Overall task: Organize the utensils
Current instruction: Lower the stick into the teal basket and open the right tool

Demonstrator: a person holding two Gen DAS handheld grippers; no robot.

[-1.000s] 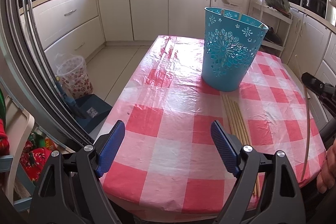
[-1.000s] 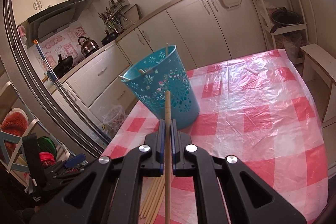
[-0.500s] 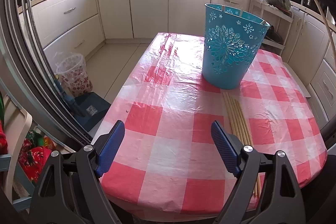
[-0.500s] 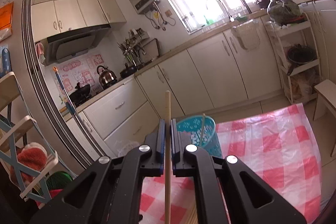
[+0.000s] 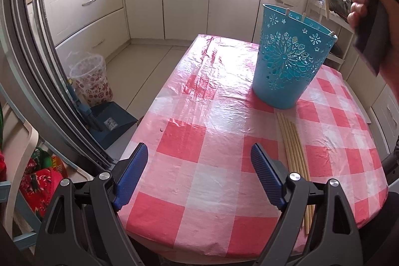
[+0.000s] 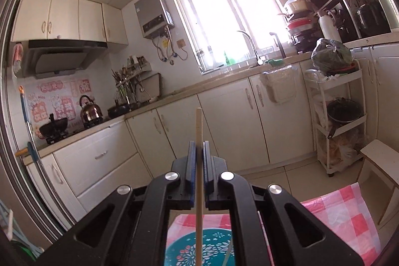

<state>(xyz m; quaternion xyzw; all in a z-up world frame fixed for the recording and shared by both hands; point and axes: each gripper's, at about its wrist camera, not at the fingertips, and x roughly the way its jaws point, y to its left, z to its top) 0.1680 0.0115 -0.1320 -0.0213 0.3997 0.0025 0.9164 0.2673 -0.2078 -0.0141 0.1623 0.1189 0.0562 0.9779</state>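
- While white cabinets [image 6: 224, 121] lined the far walls of the kitchen, the table's checked red-and-white plastic cover [image 5: 224, 166], glossy and wrinkled, filled the near ground.
- On the floor to the left sat a clear patterned bin [image 5: 91, 81] and a blue dustpan [image 5: 112, 121], well apart from the work.
- A turquoise plastic basket [image 5: 286, 66], tapered and pierced with flower cut-outs, stood upright on the far right of the table, with a few stick tips showing above its rim.
- The left gripper [image 5: 199, 176] hovered over the near table edge, its blue ribbed pads spread wide with nothing between them, much as a second earlier.
- The right gripper [image 6: 199, 156], held in a hand [image 5: 359, 4] at the upper right, was clenched on one pale wooden chopstick [image 6: 198, 191]; it had risen from table level and now sat above the basket, the stick hanging towards the open mouth.
- Five or so more chopsticks [image 5: 294, 161], slim, round and pale, lay side by side on the cloth just near of the basket, their near ends hidden behind the left gripper's right finger.
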